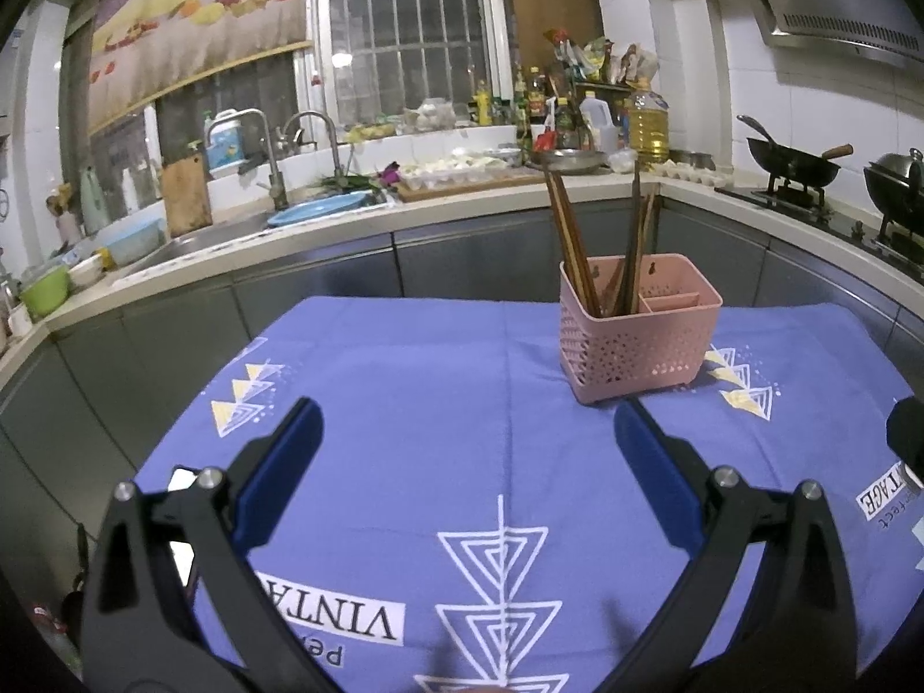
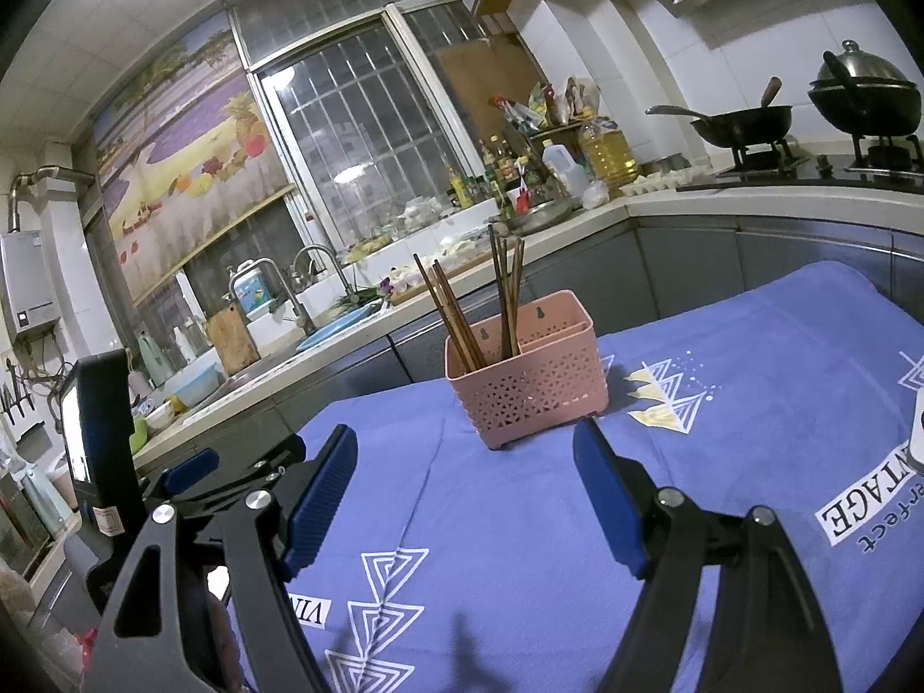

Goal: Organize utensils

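Ahead of both grippers, the pink perforated utensil caddy (image 1: 638, 326) stands upright on the blue printed tablecloth (image 1: 404, 392), with brown chopsticks (image 1: 577, 242) already standing in its compartments, their long axes near vertical and leaning slightly apart. From the left gripper (image 1: 468, 433) the caddy lies forward and to the right, just beyond the right finger's tip. From the right gripper (image 2: 465, 462) it sits almost straight ahead, slightly right of centre and seemingly closer, so the right hand looks the better placed to reach it. Both grippers hang released, jaws wide apart with only cloth showing between them. No loose utensil shows on the cloth.
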### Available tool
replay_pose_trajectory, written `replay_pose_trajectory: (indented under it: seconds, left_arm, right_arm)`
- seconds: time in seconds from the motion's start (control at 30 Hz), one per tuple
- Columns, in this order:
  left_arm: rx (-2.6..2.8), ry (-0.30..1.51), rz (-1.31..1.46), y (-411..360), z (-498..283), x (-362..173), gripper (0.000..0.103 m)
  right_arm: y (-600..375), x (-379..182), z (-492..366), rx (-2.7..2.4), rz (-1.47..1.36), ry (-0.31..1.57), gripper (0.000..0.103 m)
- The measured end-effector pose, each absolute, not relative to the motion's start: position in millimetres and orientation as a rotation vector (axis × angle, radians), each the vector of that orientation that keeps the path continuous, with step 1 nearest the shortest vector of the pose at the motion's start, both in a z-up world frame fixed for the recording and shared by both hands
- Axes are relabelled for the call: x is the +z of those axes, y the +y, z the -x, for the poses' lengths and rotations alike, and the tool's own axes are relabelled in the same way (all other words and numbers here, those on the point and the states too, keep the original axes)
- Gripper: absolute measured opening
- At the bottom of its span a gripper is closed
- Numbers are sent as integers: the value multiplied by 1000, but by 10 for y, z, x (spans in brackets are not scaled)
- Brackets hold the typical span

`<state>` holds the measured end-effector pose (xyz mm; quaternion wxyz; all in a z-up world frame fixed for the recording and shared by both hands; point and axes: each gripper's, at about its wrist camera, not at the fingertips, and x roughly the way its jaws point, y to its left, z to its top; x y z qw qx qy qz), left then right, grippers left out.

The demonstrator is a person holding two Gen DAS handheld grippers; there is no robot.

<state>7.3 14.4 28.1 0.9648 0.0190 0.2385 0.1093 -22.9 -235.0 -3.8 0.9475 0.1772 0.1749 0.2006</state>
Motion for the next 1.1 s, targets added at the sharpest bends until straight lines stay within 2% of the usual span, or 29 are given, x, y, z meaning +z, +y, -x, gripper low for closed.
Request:
replay_pose_trajectory:
  seconds: [1.1]
  left_arm:
    - [202, 484, -89, 64, -99, 257, 97]
  right_arm:
    - [-2301, -83, 292, 412, -368, 356, 77]
